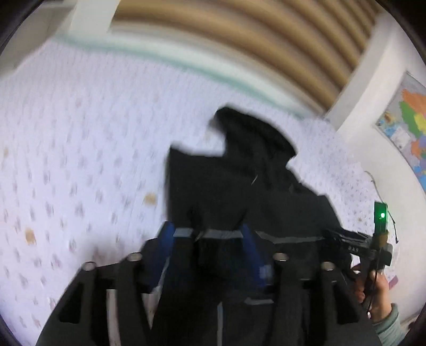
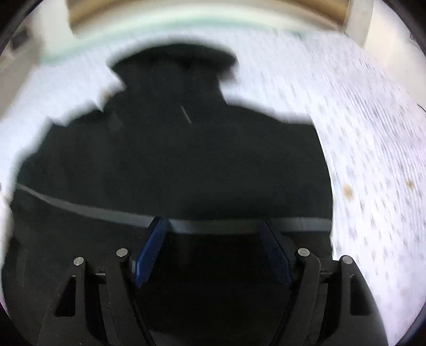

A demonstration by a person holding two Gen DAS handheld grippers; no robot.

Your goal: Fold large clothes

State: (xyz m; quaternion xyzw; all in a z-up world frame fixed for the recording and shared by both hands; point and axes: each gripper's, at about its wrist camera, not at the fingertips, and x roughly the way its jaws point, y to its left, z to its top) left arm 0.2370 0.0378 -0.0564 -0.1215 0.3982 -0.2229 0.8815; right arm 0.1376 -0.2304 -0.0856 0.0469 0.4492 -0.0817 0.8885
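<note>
Both tools are black plastic frames with silver round pins at the linkage joints and blue pads lining the jaws. At four o'clock in the left view, a hand [image 1: 378,290] wears a grey-green ribbed sleeve [image 1: 390,323].

This looks like a bedroom in a home. A big bed [image 1: 80,149] fills most of both views. Its white sheet [image 2: 372,159] has lots of small purple dots and a few little brown marks. Behind the bed, along its far edge, runs a pale green strip [image 1: 165,58], and above that hangs a tan curtain [image 1: 239,34] with long folds. White wall posts [image 1: 90,16] stand at both ends of the curtain. On the white wall to the right of the bed hangs a bright map [image 1: 410,117] with orange, green and yellow patches.
</note>
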